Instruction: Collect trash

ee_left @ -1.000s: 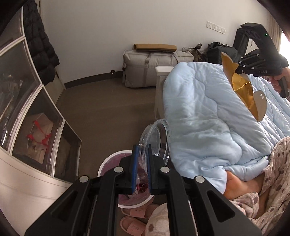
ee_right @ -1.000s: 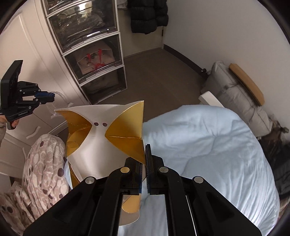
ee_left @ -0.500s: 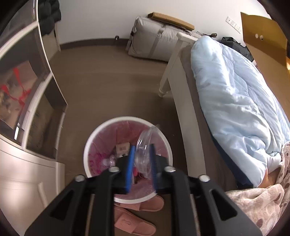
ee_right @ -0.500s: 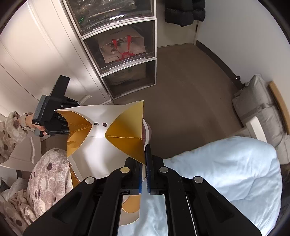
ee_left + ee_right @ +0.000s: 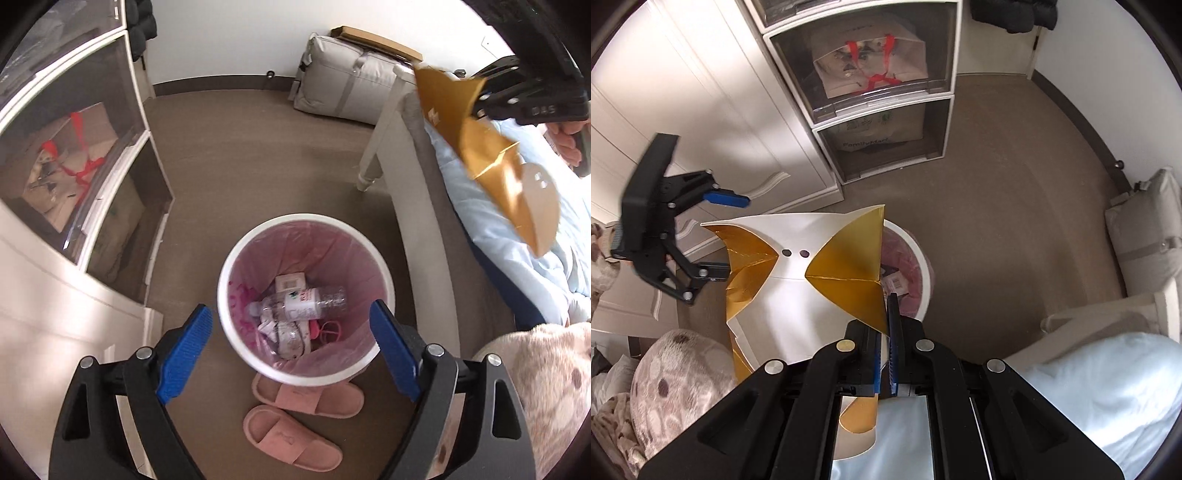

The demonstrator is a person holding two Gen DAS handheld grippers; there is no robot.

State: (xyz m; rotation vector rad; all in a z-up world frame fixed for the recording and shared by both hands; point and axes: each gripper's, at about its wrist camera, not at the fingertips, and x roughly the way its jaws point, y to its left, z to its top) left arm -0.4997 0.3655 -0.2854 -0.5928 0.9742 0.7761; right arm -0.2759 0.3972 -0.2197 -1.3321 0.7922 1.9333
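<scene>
Hovering over the round white bin with a pink liner (image 5: pixel 236 254), directly beneath the left hand-held gripper (image 5: pixel 291 347), blue pads spreading wider with nothing between them. Already inside, below those pads: a crushed clear plastic bottle (image 5: pixel 306 301), a small white carton (image 5: pixel 290 282), crumpled clear wrapping. Pinched flat in the right hand-held gripper (image 5: pixel 883 354), jaws closed narrow on its edge: a folded gold-and-white cardboard box (image 5: pixel 798 291), fanning out ahead and to the left of the fingers, partly above the bin rim (image 5: pixel 925 266). Judging by this, part of the collecting done; the cardboard not yet dropped, likely next once brought fully over the opening. Brown floor (image 5: pixel 258 155) all around; pink slippers (image 5: pixel 291 439) just behind the bin, under the left gripper's body. White drawer unit with clear fronts (image 5: pixel 879 92) ahead of the right gripper; bed with a pale blue quilt (image 5: pixel 491 221) to the left gripper's right; grey bag (image 5: pixel 343 88) far ahead by the wall.
</scene>
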